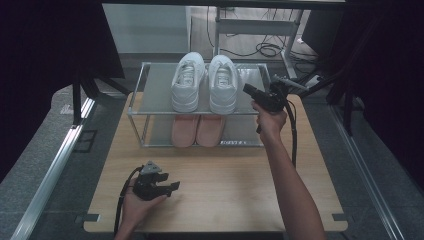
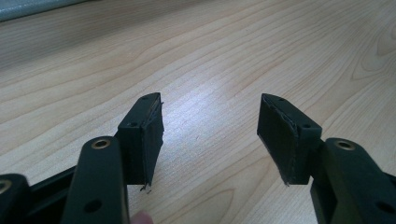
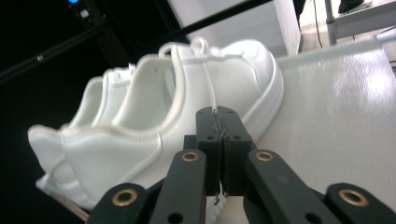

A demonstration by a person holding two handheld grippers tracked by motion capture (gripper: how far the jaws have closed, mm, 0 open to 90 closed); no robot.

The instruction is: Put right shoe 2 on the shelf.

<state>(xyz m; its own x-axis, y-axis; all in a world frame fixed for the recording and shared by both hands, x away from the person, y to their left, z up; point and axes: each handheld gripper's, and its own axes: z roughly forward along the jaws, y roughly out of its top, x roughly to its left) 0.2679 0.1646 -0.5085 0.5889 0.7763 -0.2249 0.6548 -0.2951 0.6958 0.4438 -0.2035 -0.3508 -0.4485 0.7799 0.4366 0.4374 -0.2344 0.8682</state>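
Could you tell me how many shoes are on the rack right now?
4. Two white sneakers sit side by side on the top shelf, left one and right one. Two pink shoes sit on the lower shelf, left and right. Others may be hidden.

White sneakers [image 1: 205,82] above pink shoes [image 1: 197,130], black fingers [image 3: 217,135], pale wood-grain table [image 1: 225,175].

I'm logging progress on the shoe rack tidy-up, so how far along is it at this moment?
Looks done: the white sneakers stand side by side on the rack's top shelf, and a pink pair sits on the lower one. In hand: the right gripper, jaws closed, is beside the right-hand white sneaker, whether gripping it is unclear. The left gripper rests open over the table. Little seems left.
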